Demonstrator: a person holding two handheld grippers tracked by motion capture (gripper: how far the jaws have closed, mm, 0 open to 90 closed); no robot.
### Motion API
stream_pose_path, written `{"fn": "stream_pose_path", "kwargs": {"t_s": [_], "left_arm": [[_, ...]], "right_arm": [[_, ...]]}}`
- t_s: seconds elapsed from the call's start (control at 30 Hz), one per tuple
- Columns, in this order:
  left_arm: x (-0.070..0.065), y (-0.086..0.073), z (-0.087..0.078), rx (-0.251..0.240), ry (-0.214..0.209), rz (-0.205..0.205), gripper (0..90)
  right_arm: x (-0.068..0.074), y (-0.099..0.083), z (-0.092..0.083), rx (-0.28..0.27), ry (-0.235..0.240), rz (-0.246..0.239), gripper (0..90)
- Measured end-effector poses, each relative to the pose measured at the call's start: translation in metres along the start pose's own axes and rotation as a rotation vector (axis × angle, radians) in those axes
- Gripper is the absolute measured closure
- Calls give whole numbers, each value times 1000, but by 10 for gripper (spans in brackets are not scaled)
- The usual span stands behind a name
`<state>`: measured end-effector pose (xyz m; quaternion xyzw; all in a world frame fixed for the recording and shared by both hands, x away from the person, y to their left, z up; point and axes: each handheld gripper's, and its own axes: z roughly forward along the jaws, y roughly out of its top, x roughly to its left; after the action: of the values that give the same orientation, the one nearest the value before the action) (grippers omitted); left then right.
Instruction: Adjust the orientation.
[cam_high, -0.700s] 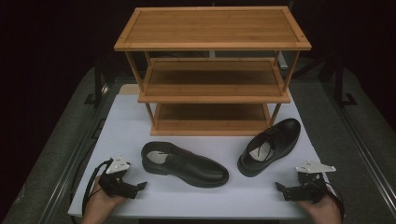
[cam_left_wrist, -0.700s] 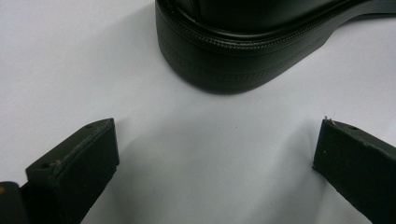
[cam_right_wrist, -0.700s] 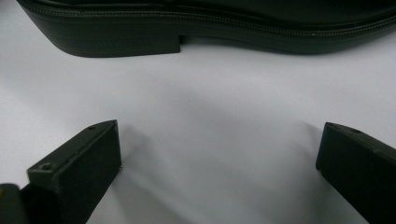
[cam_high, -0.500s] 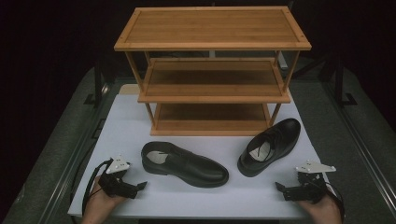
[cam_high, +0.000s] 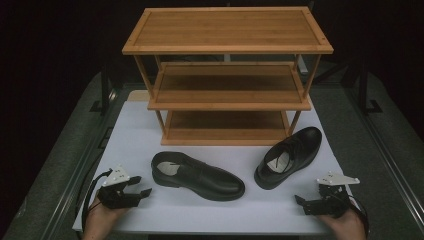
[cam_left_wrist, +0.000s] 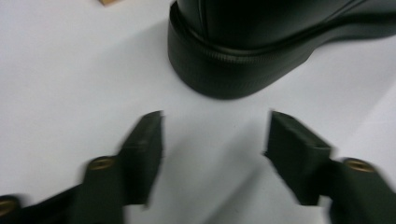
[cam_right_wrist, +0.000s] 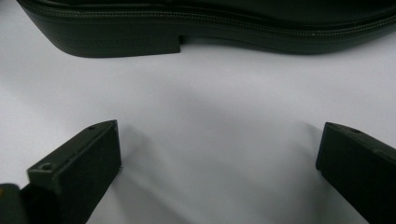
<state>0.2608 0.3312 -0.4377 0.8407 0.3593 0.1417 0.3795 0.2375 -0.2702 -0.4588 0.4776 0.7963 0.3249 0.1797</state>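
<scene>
With both sets of jaws apart and empty, the left gripper (cam_high: 142, 186) should straddle the heel of the near shoe (cam_high: 197, 175) lying mid-bench toward the front edge, while the right gripper (cam_high: 300, 202) waits.

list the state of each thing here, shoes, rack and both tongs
left shoe: upright on its sole on the white mat, toe toward the right, not held
right shoe: upright on its sole, toe toward the rack, not held
shoe rack: standing, all three shelves bare
left tongs: open, nothing between them
right tongs: wide open, nothing between them
</scene>
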Motion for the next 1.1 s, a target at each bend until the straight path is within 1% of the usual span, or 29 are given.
{"fn": "stream_pose_path", "kwargs": {"t_s": [0.03, 0.07, 0.1, 0.13, 0.17, 0.2, 0.23, 0.27, 0.3, 0.37, 0.53, 0.57, 0.63, 0.7, 0.73, 0.77, 0.8, 0.83, 0.87, 0.9, 0.93, 0.97, 1.0, 1.03, 1.1], "left_arm": [[4, 4, -5, -24, -22, -11, 555], [4, 4, -5, -24, -22, -11, 601], [7, 8, -9, -32, -34, -9, 689], [7, 8, -9, -32, -34, -9, 759], [10, 16, -11, -42, -40, -1, 846], [10, 16, -11, -42, -40, -1, 899], [11, 19, -11, -43, -25, 2, 899], [13, 22, -11, -37, -21, 2, 900], [16, 28, -8, -33, -23, 4, 900], [19, 31, -6, -33, -19, 7, 900], [34, 46, 6, -39, -15, 1, 900], [39, 52, 11, -37, -3, 9, 900], [43, 56, 15, -35, 1, 21, 900], [50, 63, 23, -47, -19, 21, 900], [50, 63, 23, -47, -19, 21, 900], [54, 68, 30, -54, -30, 23, 900], [54, 68, 30, -54, -30, 23, 900], [58, 72, 37, -59, -46, 19, 900], [58, 72, 37, -59, -46, 19, 900], [60, 74, 43, -68, -57, 14, 900], [60, 74, 43, -68, -57, 14, 900], [61, 75, 46, -76, -68, 7, 900], [61, 74, 48, -77, -76, 4, 900], [61, 73, 52, -58, -82, 9, 900], [61, 72, 54, -49, -89, 5, 900]], "right_arm": [[0, 0, 0, 0, 0, 0, 0], [0, 0, 0, 0, 0, 0, 0], [0, 0, 0, 0, 0, 0, 0], [0, 0, 0, 0, 0, 0, 0], [0, 0, 0, -1, 0, 0, 0], [0, 0, 0, -1, 0, 0, 0], [0, 0, 0, 0, 0, 0, 0], [0, 0, 0, 0, 0, 1, 0], [0, 0, 0, -3, 0, -3, 0], [0, 0, 0, -3, 0, -3, 0], [0, 0, 0, -1, 1, -1, 0], [0, 0, 0, -1, 1, -1, 0], [0, 0, 0, -2, 1, -1, 0], [0, 0, 0, -4, 2, -1, 0], [0, 0, 0, -4, 2, -1, 0], [0, 0, 0, -5, 2, 0, 0], [0, 0, 0, -5, 2, 0, 0], [-1, 0, 0, -5, 3, 0, 0], [-1, 0, 0, -5, 3, 0, 0], [-1, 0, 0, -5, 3, 0, 0], [-1, 0, 0, -5, 3, 0, 0], [-1, 0, 0, -5, 3, 0, 0], [-1, 0, 0, -5, 3, 0, 0], [0, 0, 0, -5, 2, 0, 0], [0, 0, 0, -5, 2, 0, 0]]}}
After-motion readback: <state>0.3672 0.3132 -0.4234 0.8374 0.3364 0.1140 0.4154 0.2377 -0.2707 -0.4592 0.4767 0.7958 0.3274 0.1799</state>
